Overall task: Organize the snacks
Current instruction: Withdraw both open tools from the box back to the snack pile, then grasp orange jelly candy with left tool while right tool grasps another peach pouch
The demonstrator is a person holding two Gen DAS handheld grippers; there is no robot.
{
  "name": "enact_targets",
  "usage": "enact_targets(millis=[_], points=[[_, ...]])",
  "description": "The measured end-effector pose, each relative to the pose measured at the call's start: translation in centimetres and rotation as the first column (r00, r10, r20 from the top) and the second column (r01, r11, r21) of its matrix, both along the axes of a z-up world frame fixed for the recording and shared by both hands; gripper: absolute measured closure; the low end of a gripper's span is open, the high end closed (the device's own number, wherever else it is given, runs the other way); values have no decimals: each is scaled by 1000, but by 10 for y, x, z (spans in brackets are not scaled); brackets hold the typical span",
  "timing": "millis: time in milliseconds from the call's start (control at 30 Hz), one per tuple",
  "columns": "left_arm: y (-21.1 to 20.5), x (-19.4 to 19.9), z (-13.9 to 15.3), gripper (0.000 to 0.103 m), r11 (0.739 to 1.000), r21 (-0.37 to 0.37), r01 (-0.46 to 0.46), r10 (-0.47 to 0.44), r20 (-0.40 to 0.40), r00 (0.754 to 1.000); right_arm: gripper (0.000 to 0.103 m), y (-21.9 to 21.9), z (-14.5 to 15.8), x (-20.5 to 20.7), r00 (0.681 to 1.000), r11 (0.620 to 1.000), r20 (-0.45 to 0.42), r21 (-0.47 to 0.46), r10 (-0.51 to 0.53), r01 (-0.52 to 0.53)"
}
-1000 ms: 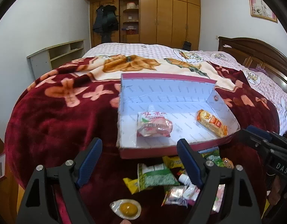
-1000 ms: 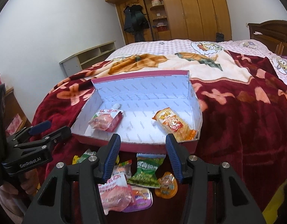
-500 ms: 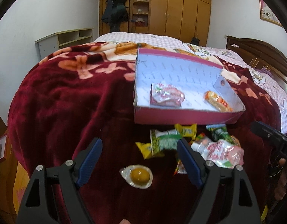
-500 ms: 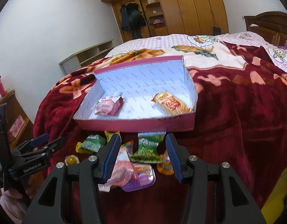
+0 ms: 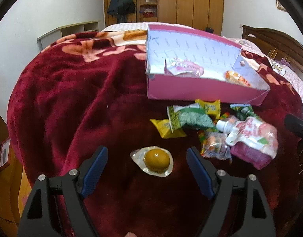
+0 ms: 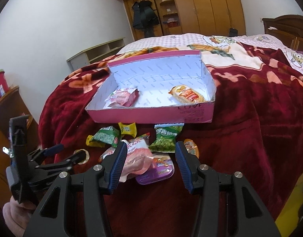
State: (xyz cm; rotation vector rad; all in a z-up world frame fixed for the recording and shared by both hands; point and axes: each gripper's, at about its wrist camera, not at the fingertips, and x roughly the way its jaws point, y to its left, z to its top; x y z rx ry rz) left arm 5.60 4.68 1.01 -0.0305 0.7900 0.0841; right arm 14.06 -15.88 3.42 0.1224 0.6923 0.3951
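Observation:
A pink cardboard box [image 5: 200, 90] [image 6: 151, 116] lies open on the red blanket, holding a pink packet [image 6: 122, 98] and an orange packet [image 6: 187, 94]. Loose snacks lie in front of it: green bags [image 5: 191, 118] [image 6: 167, 140], yellow candies [image 5: 167, 128], a pink pouch [image 5: 254, 136] [image 6: 137, 156] and a purple tub [image 6: 157, 173]. A round yellow jelly cup [image 5: 156, 161] lies between the open jaws of my left gripper [image 5: 146, 169]. My right gripper [image 6: 149, 164] is open over the pink pouch and purple tub. The left gripper also shows in the right wrist view [image 6: 58, 156].
The red floral blanket [image 5: 72, 98] covers the bed and drops off at the near and left edges. A wooden headboard [image 5: 279, 41] is at the right, a low shelf [image 6: 96, 53] and wardrobe [image 6: 191, 7] stand behind. A wooden cabinet [image 6: 7, 106] is at the left.
Both grippers have drawn back from the box and lowered toward the loose snacks. The jelly cup now sits between the left jaws. Both stay open and empty.

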Motion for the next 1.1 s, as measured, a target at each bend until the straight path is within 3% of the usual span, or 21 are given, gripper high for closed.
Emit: enact_targets(millis=[200,367,500,800,933,1033,1100], points=[[-2,0,-15,20,1000,10,-6,6,5,1000,42,12,-6,-3,999,999,5,-6,43,-43],[-3,0,-21,20,1000,9,-9,9,13,1000,41,24,-10,-4,997,997,14,-18,80,-79],[-1,1,-24,20,1000,5,-10,10,19,1000,26,35,-15,-2,996,995,17,-46,90,-89],[1,4,-31,19,1000,-7,3,-3,4,1000,26,46,-22,2,995,987,80,-156,57,-44],[4,3,-31,17,999,-33,-4,5,20,1000,25,46,-20,4,994,985,86,-160,73,-59],[2,3,-31,17,1000,-21,-2,3,23,1000,14,49,-20,5,990,979,102,-189,101,-81],[3,2,-30,17,1000,-28,0,1,25,1000,13,53,-21,5,987,972,112,-217,117,-91]])
